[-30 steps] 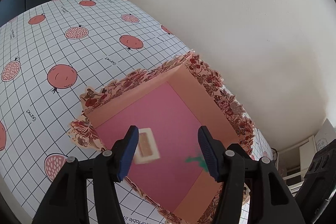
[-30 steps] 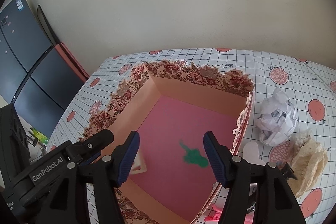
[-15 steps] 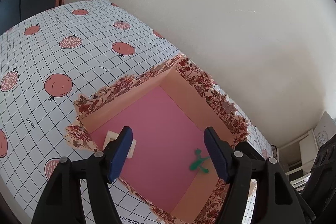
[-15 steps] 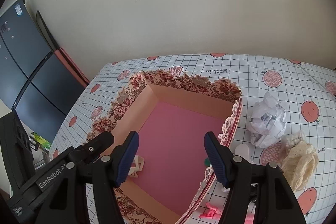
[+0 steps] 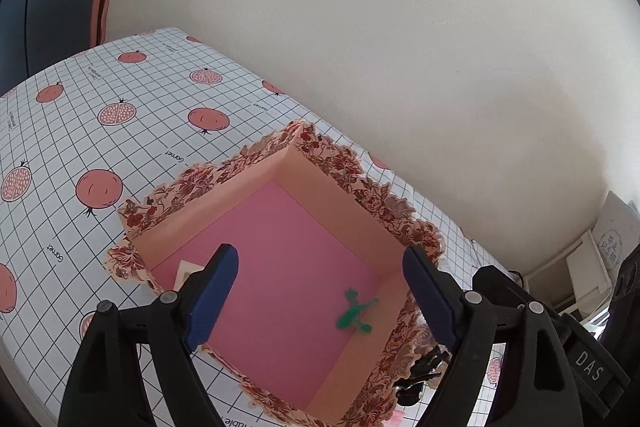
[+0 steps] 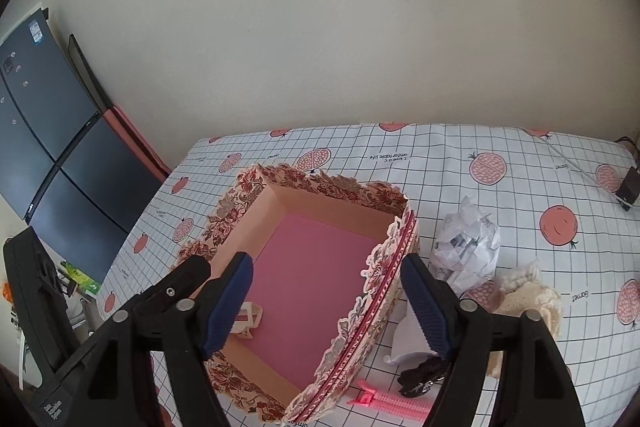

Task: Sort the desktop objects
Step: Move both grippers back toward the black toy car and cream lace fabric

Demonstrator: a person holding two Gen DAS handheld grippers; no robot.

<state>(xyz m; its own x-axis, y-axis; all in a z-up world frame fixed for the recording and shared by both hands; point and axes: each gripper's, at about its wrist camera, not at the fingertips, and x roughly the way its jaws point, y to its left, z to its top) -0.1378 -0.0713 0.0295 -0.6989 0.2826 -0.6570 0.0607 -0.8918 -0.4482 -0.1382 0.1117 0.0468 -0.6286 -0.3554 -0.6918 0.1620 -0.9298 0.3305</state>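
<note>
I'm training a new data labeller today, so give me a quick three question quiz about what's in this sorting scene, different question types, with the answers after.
1. True or false: the left hand-held gripper is clamped on the green clip.
2. Multiple choice: where does the crumpled white paper lie? A) inside the floral box B) on the tablecloth beside the box C) between the right hand-held gripper's fingers
3. Fill in: the box's inner floor is coloured ____.

Key
1. False: its jaws stand open, and the clip lies on the box floor.
2. B
3. Pink
</note>
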